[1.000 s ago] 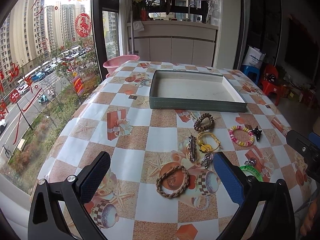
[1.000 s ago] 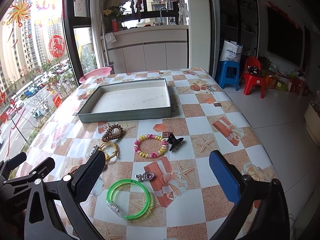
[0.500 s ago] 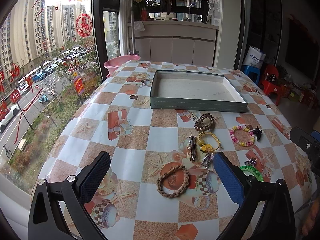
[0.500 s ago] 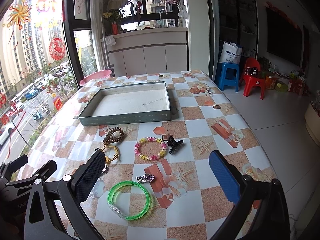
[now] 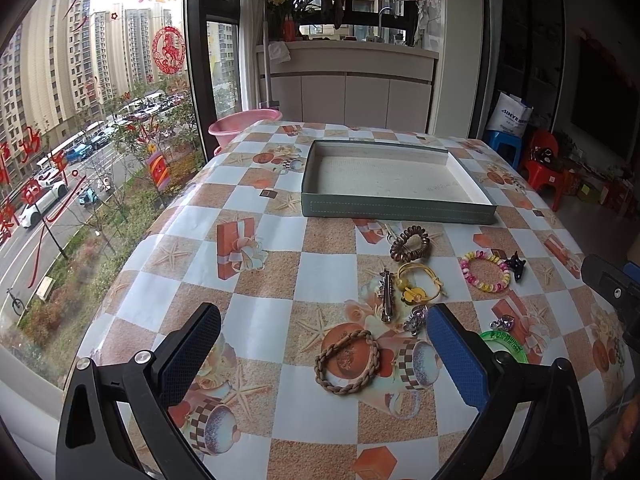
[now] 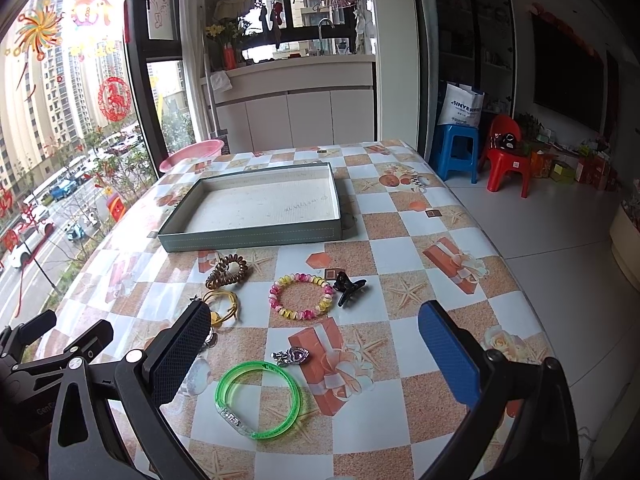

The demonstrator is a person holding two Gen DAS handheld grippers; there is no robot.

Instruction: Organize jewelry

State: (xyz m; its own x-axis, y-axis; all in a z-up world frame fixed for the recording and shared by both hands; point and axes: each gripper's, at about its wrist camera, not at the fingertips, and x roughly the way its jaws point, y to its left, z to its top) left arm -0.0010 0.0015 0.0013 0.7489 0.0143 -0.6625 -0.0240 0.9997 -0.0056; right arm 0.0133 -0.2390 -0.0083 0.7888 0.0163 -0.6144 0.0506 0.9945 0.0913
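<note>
We hold the left hand-held gripper [image 5: 320, 336] spread wide above the near edge of the desk [image 5: 264, 320], which wears a checkered orange-and-white oilcloth; nothing sits between its pads. The right hand-held gripper [image 6: 314, 338] is equally wide apart and empty. A shallow grey-green rectangular tray [image 6: 256, 236] with a pale floor lies toward the far side of the desk. The jewelry lies scattered on the oilcloth in front of it: a brown spiral hair tie [image 5: 410, 244] nearest the tray, a yellow cord bracelet [image 5: 416, 284], a silver hair clip [image 5: 387, 296], a pink-and-yellow beaded bracelet [image 6: 301, 296] with a black claw clip [image 6: 349, 286] just beside it, a braided tan rope bracelet [image 5: 347, 361], a small silver heart charm [image 6: 294, 356], and a translucent green plastic bangle [image 6: 258, 398] closest to the right hand-held gripper.
</note>
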